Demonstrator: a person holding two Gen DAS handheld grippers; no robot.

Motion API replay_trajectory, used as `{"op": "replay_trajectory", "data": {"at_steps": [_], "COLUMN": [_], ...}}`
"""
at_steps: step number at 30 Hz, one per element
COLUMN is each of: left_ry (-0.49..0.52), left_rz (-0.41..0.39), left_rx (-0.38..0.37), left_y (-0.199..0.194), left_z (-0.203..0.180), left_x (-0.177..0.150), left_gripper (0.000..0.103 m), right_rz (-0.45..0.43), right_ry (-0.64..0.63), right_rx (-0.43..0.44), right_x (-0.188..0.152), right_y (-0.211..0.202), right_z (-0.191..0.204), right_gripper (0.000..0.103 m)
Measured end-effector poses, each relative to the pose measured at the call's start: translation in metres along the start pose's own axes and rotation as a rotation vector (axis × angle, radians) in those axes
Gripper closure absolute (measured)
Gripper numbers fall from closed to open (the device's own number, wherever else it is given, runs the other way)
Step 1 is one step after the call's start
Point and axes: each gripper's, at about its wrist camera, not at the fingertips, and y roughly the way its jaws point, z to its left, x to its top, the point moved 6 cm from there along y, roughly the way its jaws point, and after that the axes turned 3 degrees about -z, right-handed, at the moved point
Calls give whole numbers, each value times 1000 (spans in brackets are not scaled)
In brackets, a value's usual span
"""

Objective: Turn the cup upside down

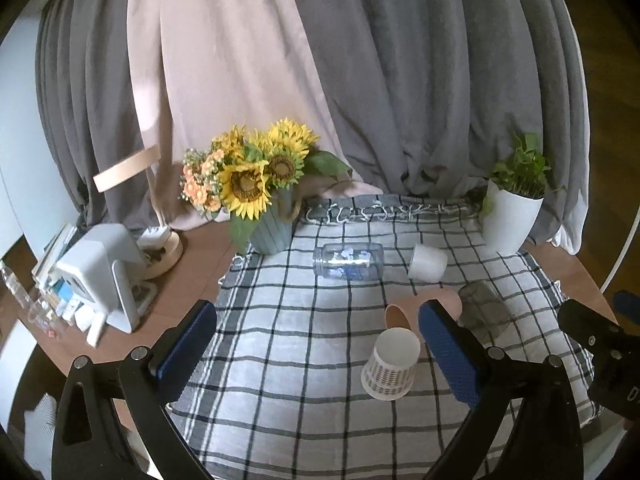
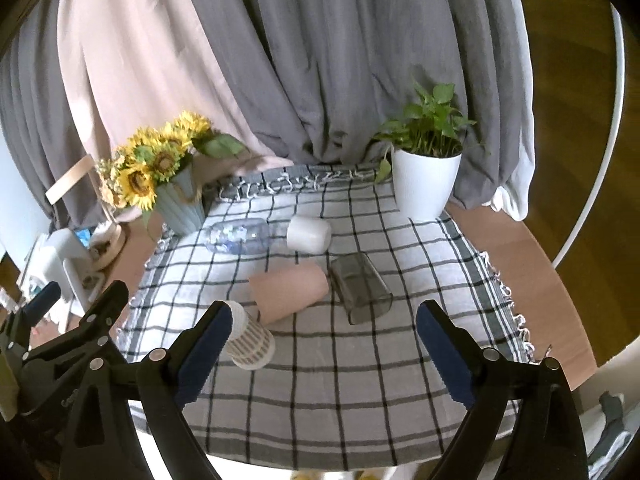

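A white paper cup with a dotted band (image 1: 390, 366) stands upside down on the checked cloth, wide rim down; it also shows in the right wrist view (image 2: 250, 342). A pink cup (image 2: 290, 292) lies on its side behind it, partly hidden in the left wrist view (image 1: 400, 312). A dark glass (image 2: 360, 286), a white cup (image 2: 309, 234) and a clear jar (image 2: 238, 236) also lie on their sides. My left gripper (image 1: 320, 336) is open and empty above the cloth, its right finger beside the paper cup. My right gripper (image 2: 326, 330) is open and empty.
A sunflower vase (image 1: 270, 232) stands at the cloth's back left and a white plant pot (image 2: 426, 184) at the back right. Grey and pink curtains hang behind. White devices and clutter (image 1: 100, 272) sit on the wooden table at left.
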Motion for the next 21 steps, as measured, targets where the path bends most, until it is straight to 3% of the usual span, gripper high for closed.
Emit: {"op": "replay_trajectory", "data": {"at_steps": [21], "left_ry": [-18], "left_rz": [-26], "left_rx": [-49], "left_y": [1], "left_z": [11], "left_x": [12], "left_gripper": [0], "right_rz": [-75], "right_ry": [4], "right_rx": [-8], "right_x": [9], "right_y": [-11], "right_z": [20], "right_gripper": [9]}}
